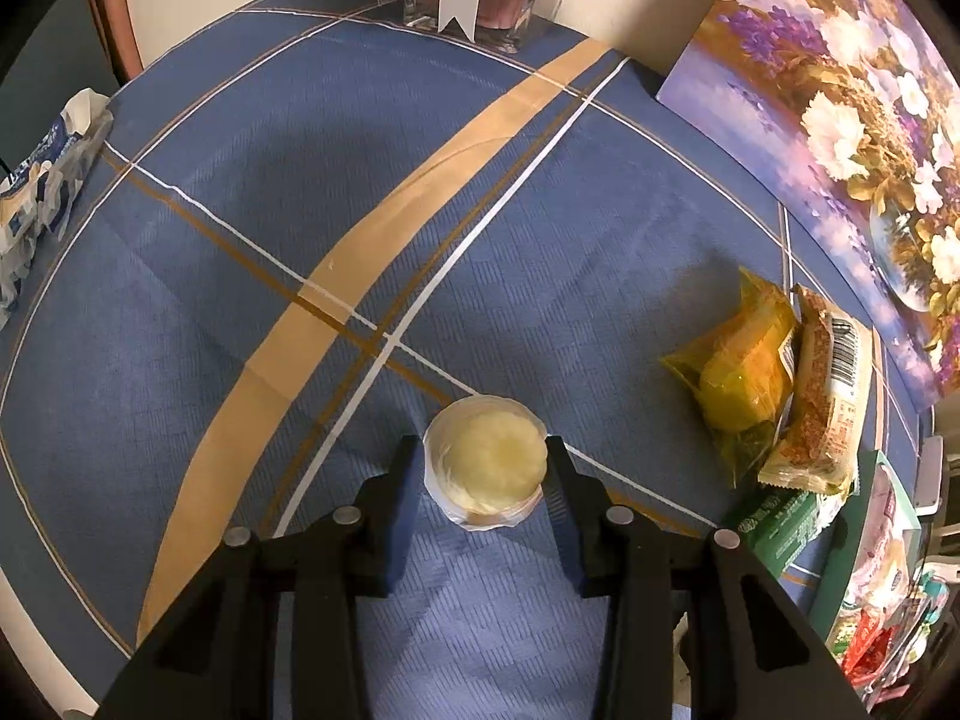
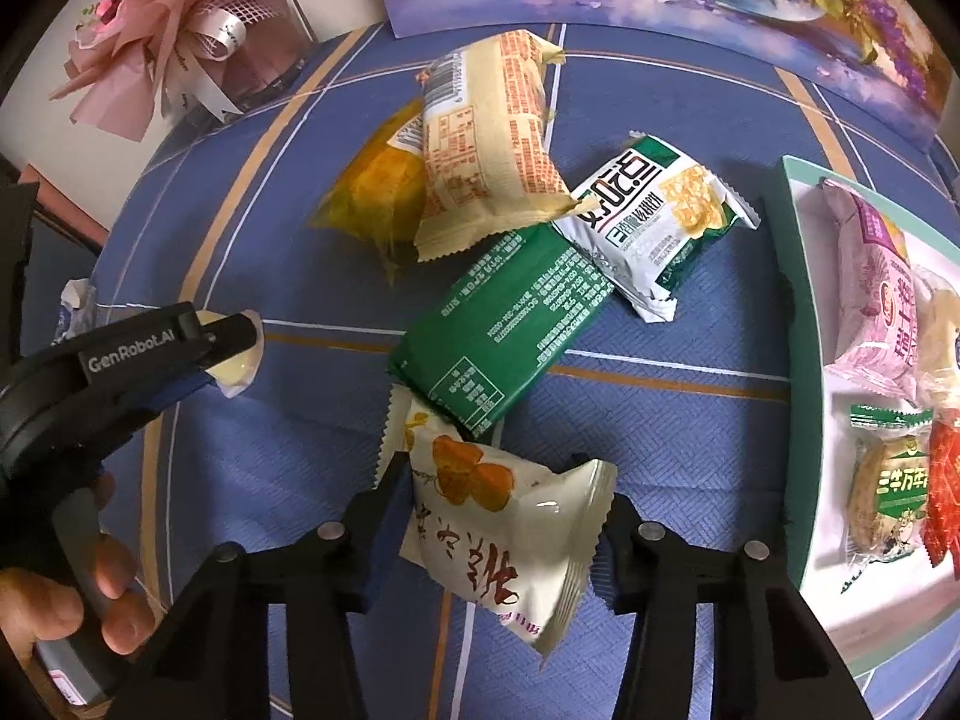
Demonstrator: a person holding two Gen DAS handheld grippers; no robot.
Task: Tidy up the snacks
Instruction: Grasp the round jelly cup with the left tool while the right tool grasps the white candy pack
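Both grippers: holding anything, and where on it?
Left gripper is shut on the jelly cup, pads on opposite side walls. Right gripper straddles the white snack packet; a firm grip can't be told.

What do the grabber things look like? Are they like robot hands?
Sort of! Each is a black plastic claw with two long fingers. The left gripper has round silver bolts on its joints and dark blue pads inside its fingers. White letters on its side say GenRobot.AI. The right gripper looks the same.
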